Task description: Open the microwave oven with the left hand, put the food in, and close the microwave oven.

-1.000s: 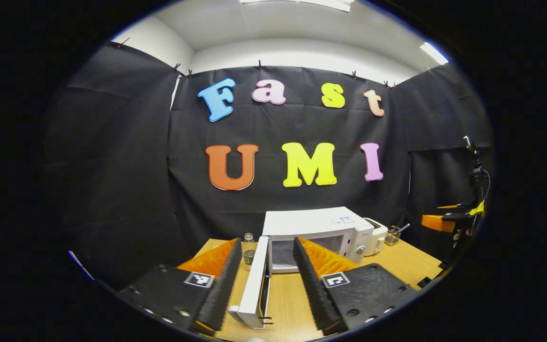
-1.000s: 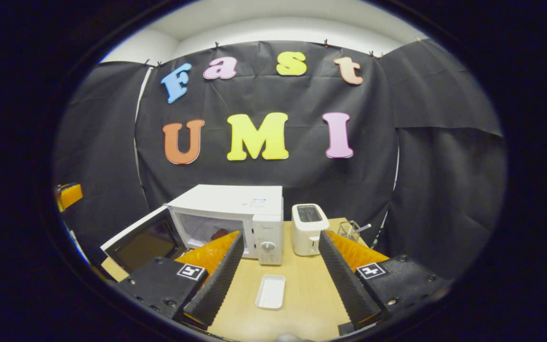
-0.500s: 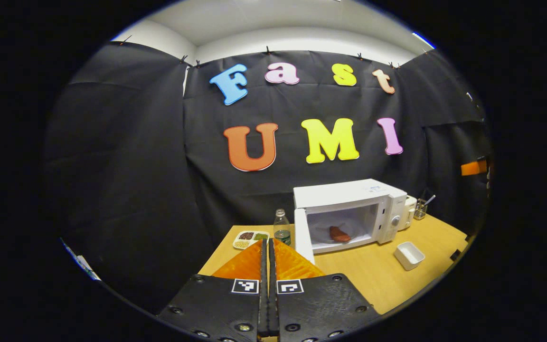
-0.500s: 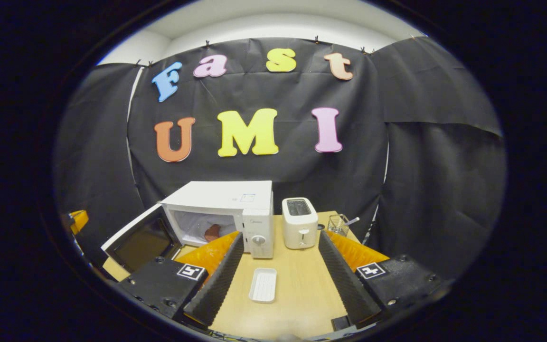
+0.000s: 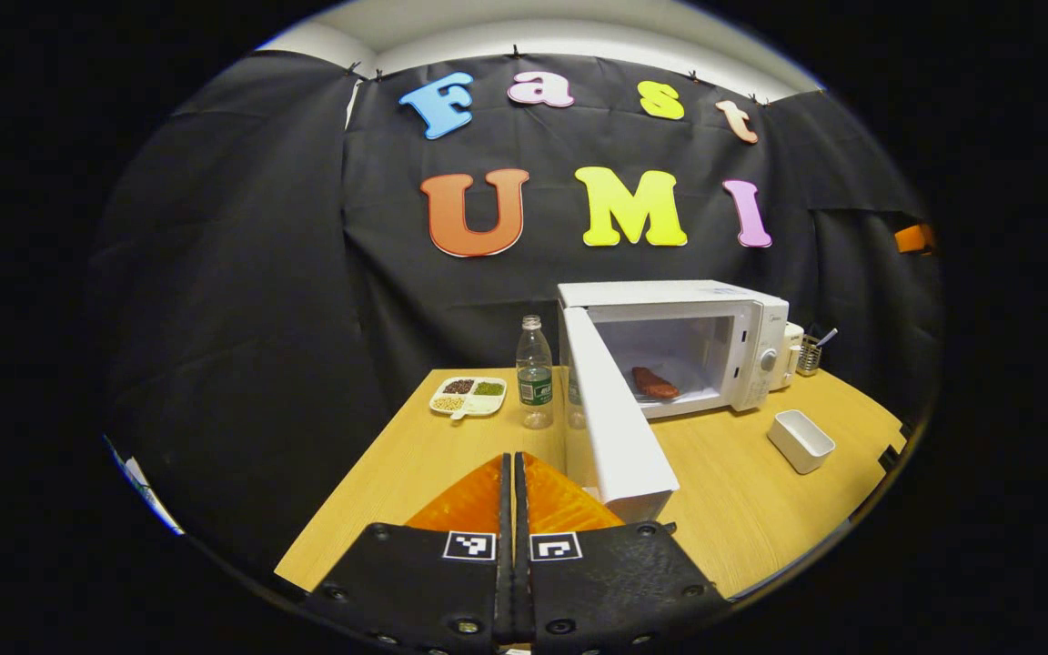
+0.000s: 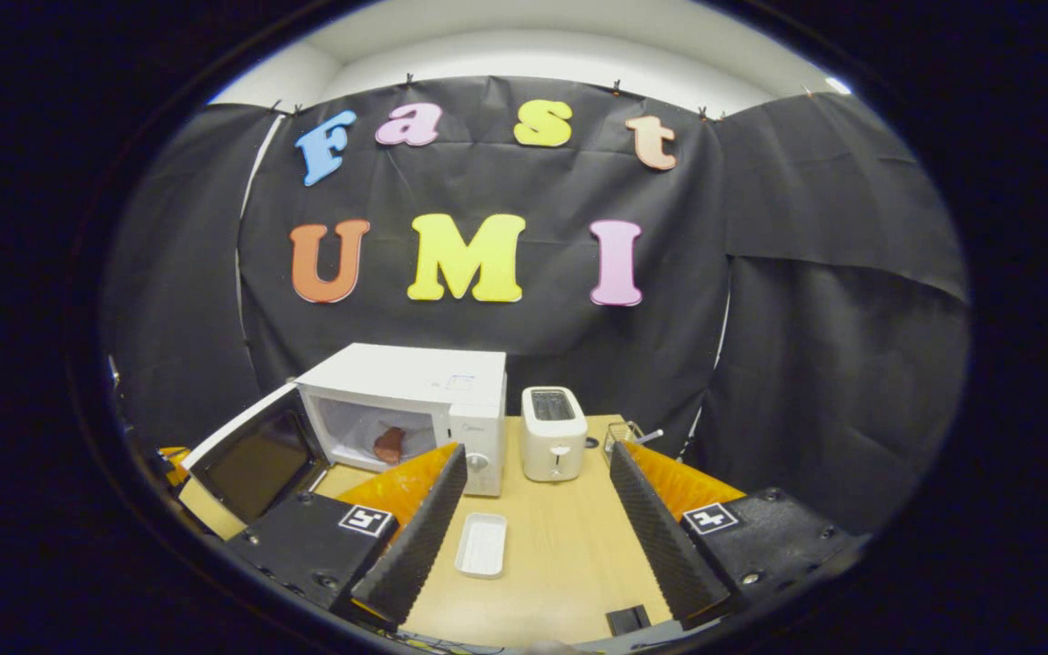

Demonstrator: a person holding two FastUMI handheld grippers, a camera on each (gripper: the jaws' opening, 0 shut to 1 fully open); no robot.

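Microwave (image 5: pixel 742 318) door (image 5: pixel 615 428) hangs wide open, food (image 5: pixel 654 383) sitting inside. Left gripper (image 5: pixel 513 473) clenched on nothing, near the door; right gripper (image 6: pixel 531 491) spread, holding nothing.

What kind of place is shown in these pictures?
Probably a staged kitchen corner in a recording booth: a white microwave oven with its door open, a white two-slot toaster and a clear plastic water bottle stand on a light wooden table before black cloth walls.

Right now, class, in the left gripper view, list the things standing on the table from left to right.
Divided snack tray → water bottle → open microwave door → food inside the microwave → white dish.
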